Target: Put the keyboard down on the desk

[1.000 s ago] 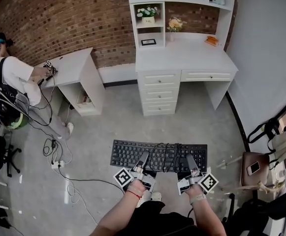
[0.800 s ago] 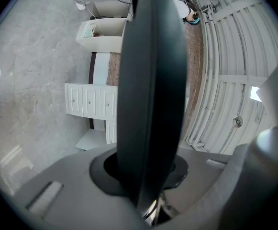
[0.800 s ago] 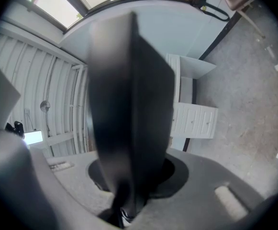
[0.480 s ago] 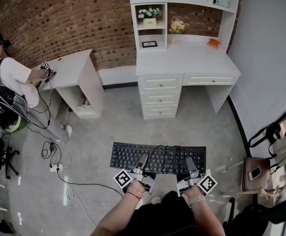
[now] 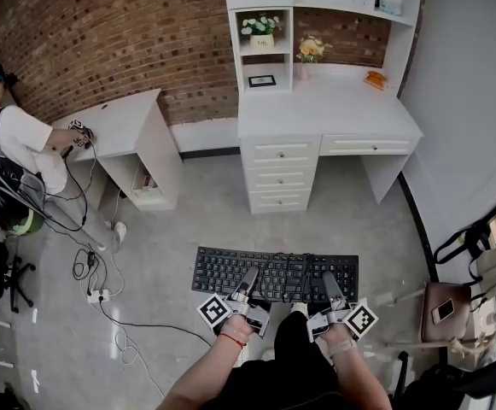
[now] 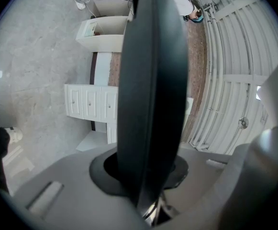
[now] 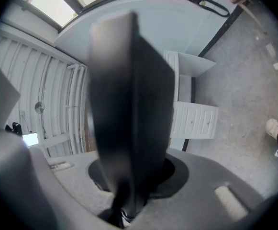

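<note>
A black keyboard with its cable coiled on top hangs level above the grey floor, held by its near edge. My left gripper is shut on its left-middle part and my right gripper is shut on its right end. In the left gripper view the keyboard stands edge-on between the jaws of the left gripper. The right gripper view shows the same keyboard clamped in the right gripper. The white desk with hutch and drawers stands ahead against the brick wall.
A smaller white desk stands at the left, with a seated person at it. Cables and a power strip lie on the floor at the left. A stool with a phone is at the right.
The white desk has drifted slightly right and down in the head view, and my dark trouser leg now shows between the grippers. Both grips on the keyboard are unchanged.
</note>
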